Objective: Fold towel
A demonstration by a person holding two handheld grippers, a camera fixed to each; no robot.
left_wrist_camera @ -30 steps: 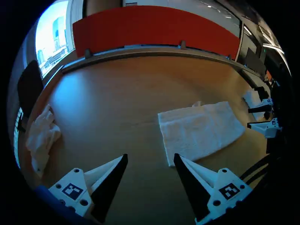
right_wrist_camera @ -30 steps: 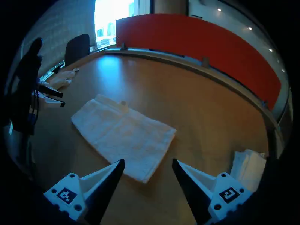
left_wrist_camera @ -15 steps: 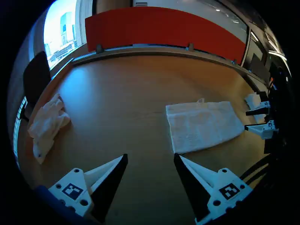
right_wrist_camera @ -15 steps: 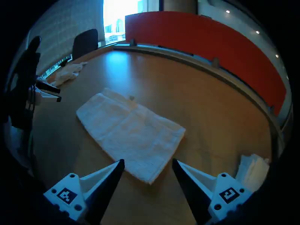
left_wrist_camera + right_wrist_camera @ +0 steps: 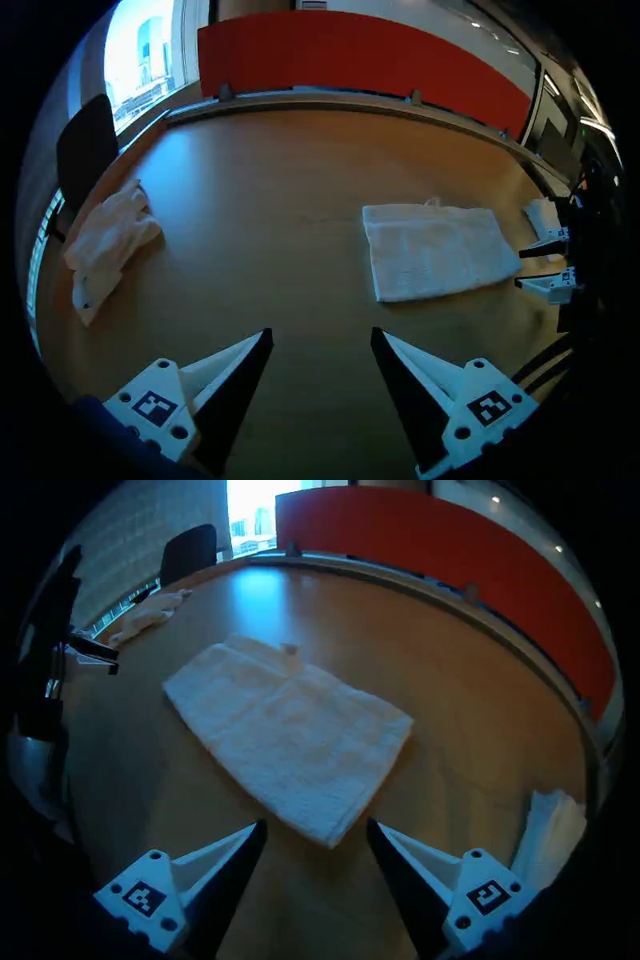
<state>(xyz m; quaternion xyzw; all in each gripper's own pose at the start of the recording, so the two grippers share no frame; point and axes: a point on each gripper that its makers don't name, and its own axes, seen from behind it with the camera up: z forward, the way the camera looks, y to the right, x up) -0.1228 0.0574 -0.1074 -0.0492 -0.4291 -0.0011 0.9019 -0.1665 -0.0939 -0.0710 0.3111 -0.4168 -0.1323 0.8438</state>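
Right gripper (image 5: 316, 826): jaws wide apart, empty, near the closest corner of the towel (image 5: 288, 736). Left gripper (image 5: 320, 332): equally open and empty, well apart from the towel. The towel is white terry and lies flat on the tabletop (image 5: 464, 688) as a rectangle, apparently doubled. Probably soft, light and limp, so best pinched at a corner through all layers. Beyond the towel are a crumpled cloth (image 5: 108, 236) and a red partition (image 5: 360, 52).
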